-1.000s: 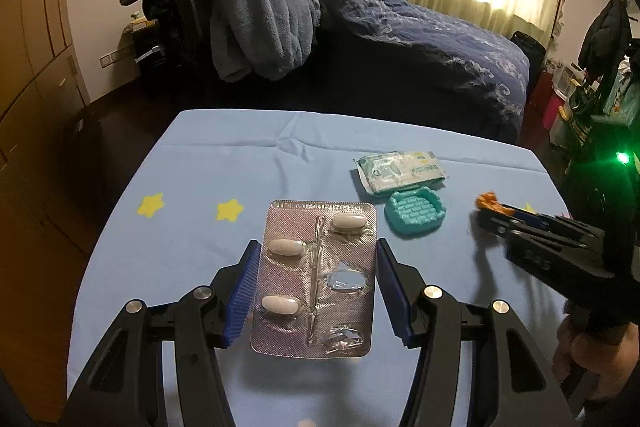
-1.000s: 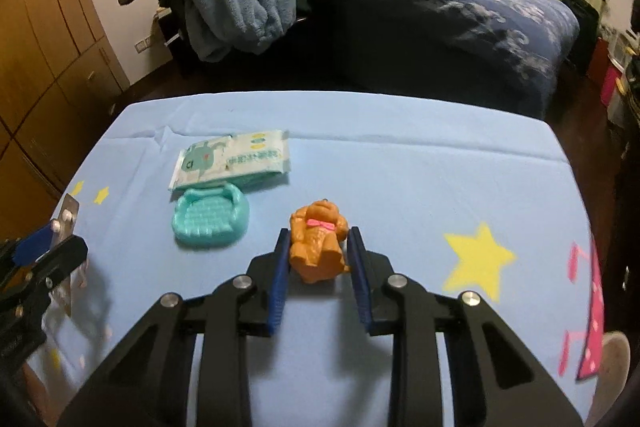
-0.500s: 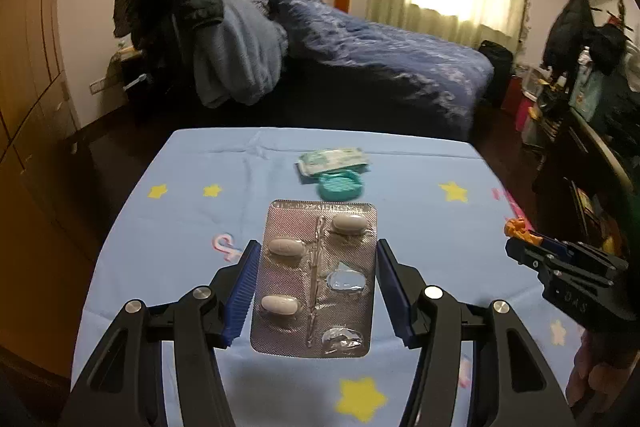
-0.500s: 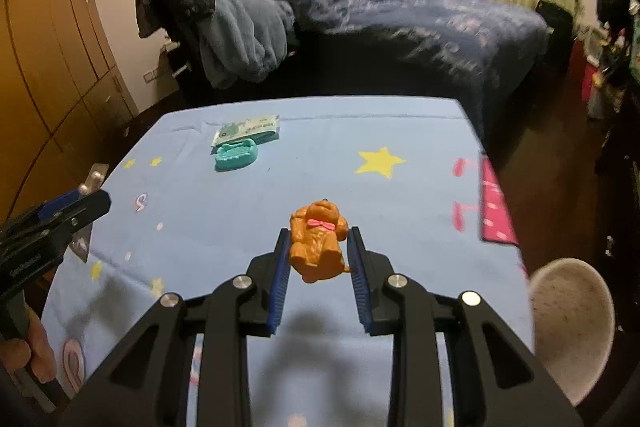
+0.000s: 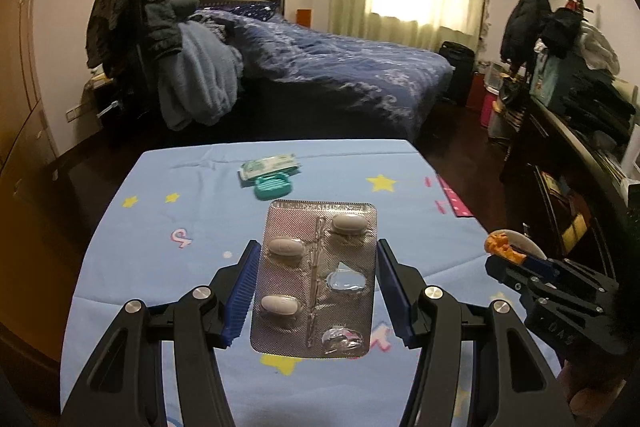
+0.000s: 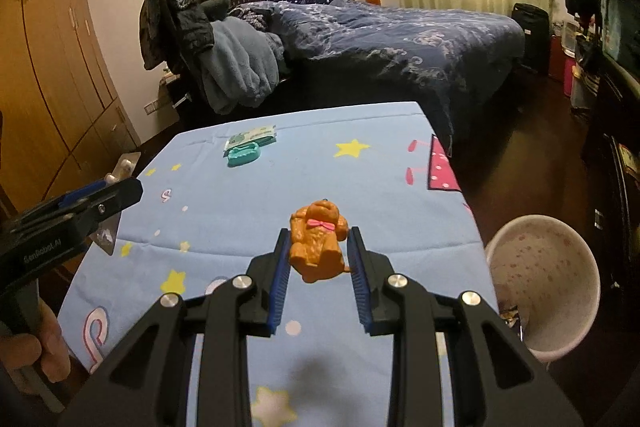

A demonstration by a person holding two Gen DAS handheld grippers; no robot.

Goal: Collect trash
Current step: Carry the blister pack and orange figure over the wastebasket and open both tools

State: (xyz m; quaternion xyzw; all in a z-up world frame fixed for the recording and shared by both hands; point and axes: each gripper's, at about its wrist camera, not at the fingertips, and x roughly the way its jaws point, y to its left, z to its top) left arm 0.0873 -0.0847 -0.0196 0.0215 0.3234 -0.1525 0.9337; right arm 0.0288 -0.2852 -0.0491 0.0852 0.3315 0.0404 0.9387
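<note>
My left gripper is shut on a silver pill blister pack, held flat above the blue star-patterned table; two of its pockets are torn. My right gripper is shut on a small orange toy bear with a pink bow, raised over the table's right half. In the left wrist view the right gripper with the orange bear shows at the right edge. The left gripper with the blister pack appears at the left of the right wrist view. A white trash bin stands on the floor beside the table's right edge.
A teal toy sofa and a pack of wet wipes lie at the table's far end. Behind it stands a bed with a dark blue cover and heaped clothes. Wooden wardrobes line the left wall, cluttered shelves the right.
Both grippers have pulled back and up from the table's far end, each keeping its object. The sofa and wipes now look farther away, and the white bin has come into view.
</note>
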